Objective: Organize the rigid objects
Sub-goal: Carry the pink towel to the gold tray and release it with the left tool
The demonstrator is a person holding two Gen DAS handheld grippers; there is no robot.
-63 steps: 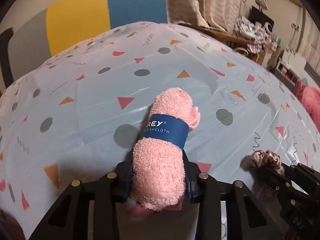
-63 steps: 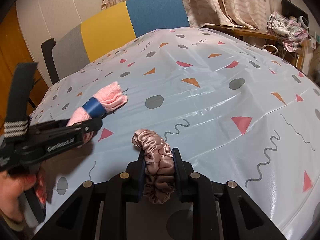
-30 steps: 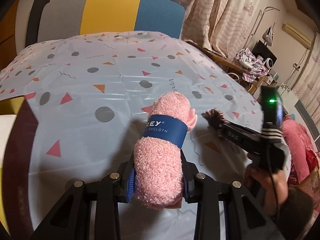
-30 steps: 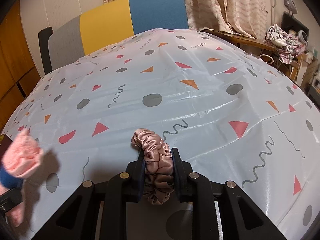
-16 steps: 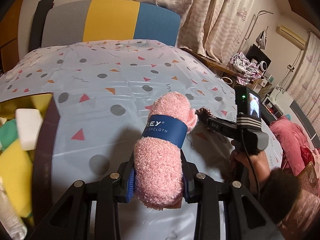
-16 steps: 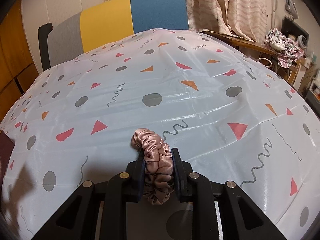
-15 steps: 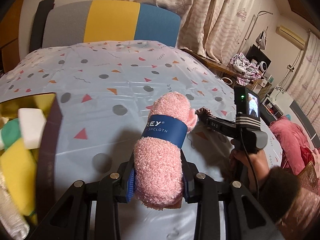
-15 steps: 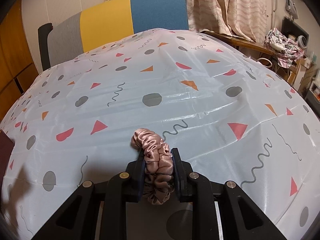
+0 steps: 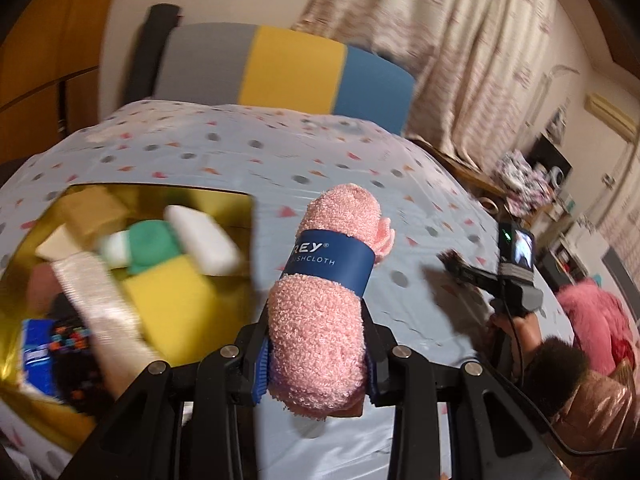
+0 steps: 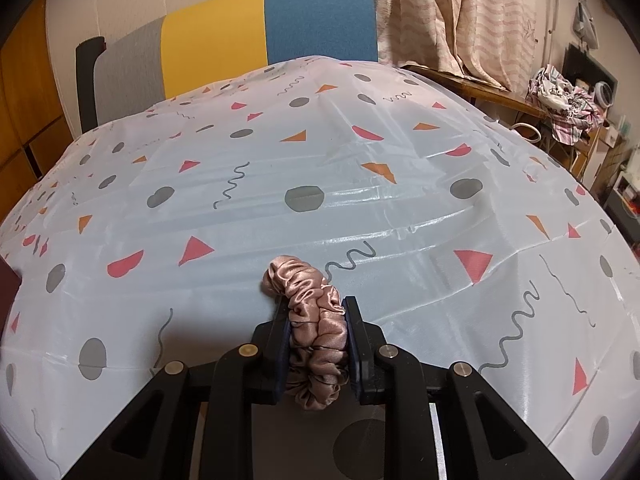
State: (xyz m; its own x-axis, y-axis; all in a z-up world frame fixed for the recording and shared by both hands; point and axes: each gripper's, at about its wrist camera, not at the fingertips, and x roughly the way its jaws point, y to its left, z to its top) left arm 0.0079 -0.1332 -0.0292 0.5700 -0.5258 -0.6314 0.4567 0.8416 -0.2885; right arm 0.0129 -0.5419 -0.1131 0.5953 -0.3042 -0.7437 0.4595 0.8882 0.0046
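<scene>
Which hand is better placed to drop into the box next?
Left. Its gripper, shut on the dishcloth, is beside the gold box. The right gripper, shut on the scrunchie, faces bare tablecloth.

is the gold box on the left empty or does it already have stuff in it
Already well filled. The gold box holds sponges, including a yellow sponge and a white one, a green item and other blurred pieces.

left hand-held gripper [image 9: 316, 356] clamps pink dishcloth [image 9: 324, 292] beside box [image 9: 52, 416].
</scene>
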